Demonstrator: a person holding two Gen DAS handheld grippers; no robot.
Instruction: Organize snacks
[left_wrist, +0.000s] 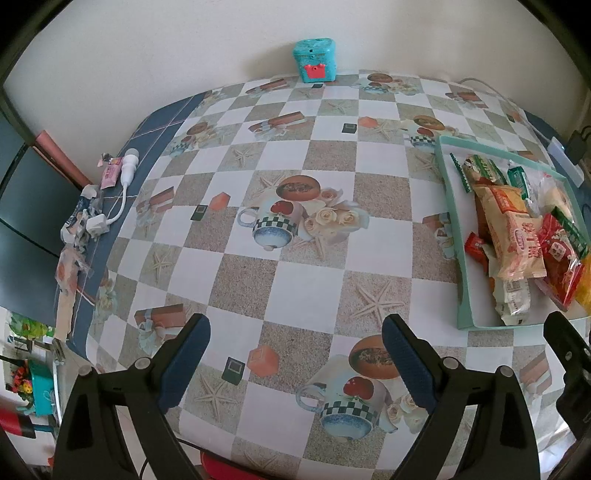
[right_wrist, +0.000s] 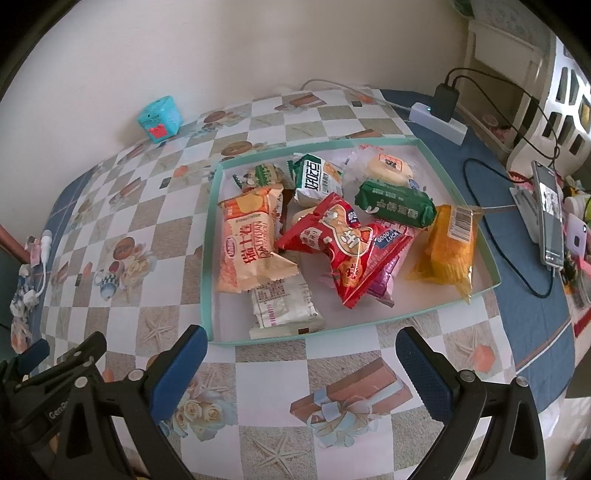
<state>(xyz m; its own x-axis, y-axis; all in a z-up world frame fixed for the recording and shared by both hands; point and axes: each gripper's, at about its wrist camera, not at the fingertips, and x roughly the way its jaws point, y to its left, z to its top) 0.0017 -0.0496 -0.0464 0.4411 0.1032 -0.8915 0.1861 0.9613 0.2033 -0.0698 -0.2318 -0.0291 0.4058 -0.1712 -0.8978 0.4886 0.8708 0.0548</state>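
Lying lengthwise toward both gaping, empty tongs (right_wrist: 297, 347): orange snack packet (right_wrist: 246, 242) in tray (right_wrist: 210, 258).

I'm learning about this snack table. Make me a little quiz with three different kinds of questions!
1. True or false: the big red snack packet lies inside the shallow green-rimmed tray.
2. Pick one. The teal box with a red label stands: A) in the tray, B) at the far edge of the table by the wall, C) between the jaws of a gripper.
3. Fill the gap: the jaws of the right gripper are ____, with nothing between them.

Key:
1. True.
2. B.
3. Open; the left gripper is open and empty too.
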